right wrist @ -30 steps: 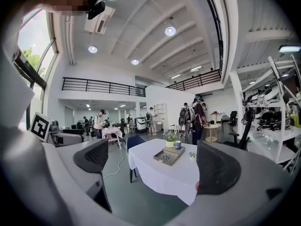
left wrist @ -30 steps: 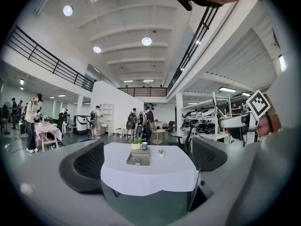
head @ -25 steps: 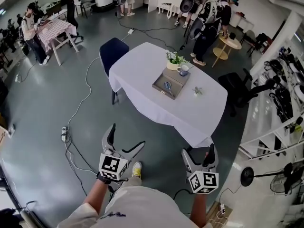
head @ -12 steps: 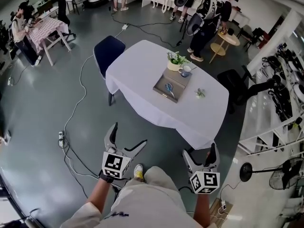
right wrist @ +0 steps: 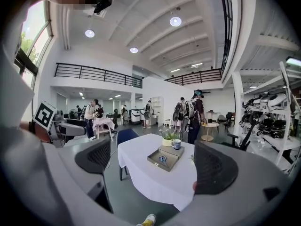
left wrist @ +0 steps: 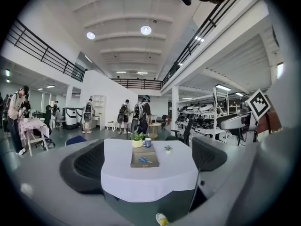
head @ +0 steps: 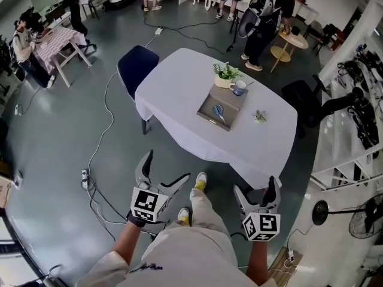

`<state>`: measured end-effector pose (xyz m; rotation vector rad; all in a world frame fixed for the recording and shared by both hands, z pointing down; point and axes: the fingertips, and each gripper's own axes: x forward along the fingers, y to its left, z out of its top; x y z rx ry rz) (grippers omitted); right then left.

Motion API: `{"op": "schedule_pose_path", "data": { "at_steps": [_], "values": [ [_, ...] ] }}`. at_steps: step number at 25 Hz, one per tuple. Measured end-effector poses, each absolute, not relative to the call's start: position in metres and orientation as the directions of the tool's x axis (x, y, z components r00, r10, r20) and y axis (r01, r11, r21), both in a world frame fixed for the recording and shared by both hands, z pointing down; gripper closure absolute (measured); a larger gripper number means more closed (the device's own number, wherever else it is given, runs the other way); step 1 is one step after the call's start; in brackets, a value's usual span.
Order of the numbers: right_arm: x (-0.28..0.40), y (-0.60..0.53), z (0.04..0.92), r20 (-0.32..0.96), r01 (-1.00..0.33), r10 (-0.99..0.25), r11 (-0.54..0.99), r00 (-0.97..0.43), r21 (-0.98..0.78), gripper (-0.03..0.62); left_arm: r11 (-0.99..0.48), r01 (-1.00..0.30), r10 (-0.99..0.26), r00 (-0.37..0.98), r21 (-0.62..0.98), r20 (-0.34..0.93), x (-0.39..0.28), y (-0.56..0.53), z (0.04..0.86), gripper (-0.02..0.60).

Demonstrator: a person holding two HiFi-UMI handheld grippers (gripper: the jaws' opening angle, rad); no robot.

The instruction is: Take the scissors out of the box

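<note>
Both grippers are spread wide and hold nothing. The left gripper (head: 167,166) at the lower left of the head view and the right gripper (head: 256,187) at the lower right frame only floor and the distant table between their jaws. Over the last second the person has stepped forward: a yellow shoe (head: 201,181) now lands close to the hanging cloth, and the table (head: 173,88) sits slightly larger in the frame. This looks like the approach, with no reach begun yet. The blue-handled scissors (head: 218,110) lie flat inside the shallow grey box (head: 206,115) just right of the tabletop's centre, well apart from both grippers. A white cloth covers the table. At the box's far end stand a potted plant (head: 226,73) and a mug (head: 239,87), and a small green sprig (head: 260,116) lies to the box's right. A dark blue chair (head: 136,64) is tucked in at the table's upper left and a cable (head: 105,118) trails across the grey floor. People stand along the top of the frame, and white shelving fills the right edge.
</note>
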<state>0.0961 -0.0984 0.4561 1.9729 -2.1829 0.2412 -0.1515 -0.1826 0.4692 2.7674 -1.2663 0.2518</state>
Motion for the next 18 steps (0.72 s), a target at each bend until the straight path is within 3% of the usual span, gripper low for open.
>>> {"op": "schedule_pose_path", "data": {
  "at_steps": [7, 18],
  "values": [
    [0.096, -0.173, 0.466, 0.253, -0.984, -0.952, 0.177, -0.17, 0.003, 0.052, -0.617, -0.787, -0.768, 0.603, 0.002, 0.218, -0.152, -0.245, 0.476, 0.003],
    [0.141, -0.29, 0.471, 0.244, -0.977, -0.947, 0.213, -0.208, -0.008, 0.063, -0.661, -0.743, -0.743, 0.629, -0.104, 0.229, -0.087, -0.36, 0.458, 0.002]
  ]
}}
